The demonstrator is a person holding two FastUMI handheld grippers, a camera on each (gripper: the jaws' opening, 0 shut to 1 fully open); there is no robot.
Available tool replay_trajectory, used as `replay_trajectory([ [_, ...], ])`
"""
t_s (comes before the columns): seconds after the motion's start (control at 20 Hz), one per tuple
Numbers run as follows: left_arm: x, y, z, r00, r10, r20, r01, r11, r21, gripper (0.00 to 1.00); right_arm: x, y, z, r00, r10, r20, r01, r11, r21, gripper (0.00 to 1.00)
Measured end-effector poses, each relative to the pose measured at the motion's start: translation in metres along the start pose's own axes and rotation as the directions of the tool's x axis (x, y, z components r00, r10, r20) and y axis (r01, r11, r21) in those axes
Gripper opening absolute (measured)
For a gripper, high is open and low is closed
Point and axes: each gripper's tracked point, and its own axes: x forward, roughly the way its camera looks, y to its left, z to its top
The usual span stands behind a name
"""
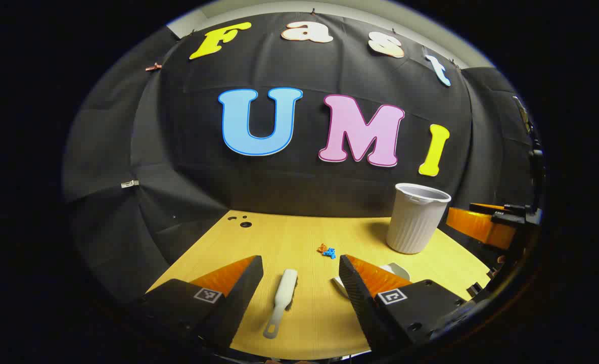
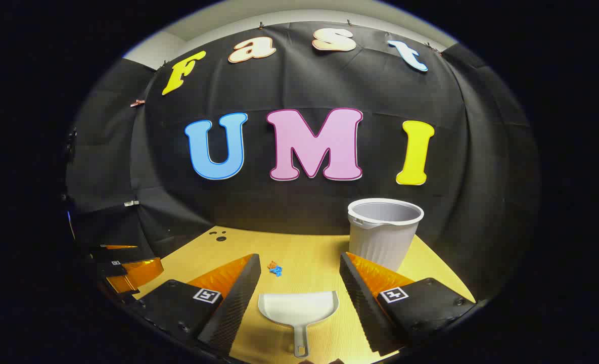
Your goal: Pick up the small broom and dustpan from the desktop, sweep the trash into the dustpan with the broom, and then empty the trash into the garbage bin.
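Here the left hand-held gripper (image 1: 301, 270) is spread around the small white plastic broom (image 1: 282, 302), the right hand-held gripper (image 2: 299, 269) spread around the white plastic dustpan (image 2: 299, 308), both lying on the wooden surface (image 1: 299, 235).

The left tool (image 1: 301, 268) ends in two wedge-shaped fingers with ribbed inner faces, each rising from a flat, matte block. Each block carries a small square black-and-white marker near the finger's root, and small round screw holes sit near the blocks' lower edges. The right tool (image 2: 296, 265) is built alike: two ribbed wedges, a square marker on each block, screw holes below them.
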Motion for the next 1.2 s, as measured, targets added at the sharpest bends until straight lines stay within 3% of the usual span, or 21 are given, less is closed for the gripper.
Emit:
replay_trajectory([
  [0.85,0.02,0.019,-0.025,0.996,0.011,-0.088,-0.015,0.999,-0.047,0.96,0.015,0.002,-0.02,0.997,0.02,-0.07,-0.02,1.0,-0.007,0.98],
  [1.2,0.04,0.028,-0.06,0.976,0.004,-0.216,-0.015,0.999,-0.049,0.96,0.022,-0.003,-0.034,0.992,0.038,-0.118,-0.039,0.999,-0.007,0.98],
])
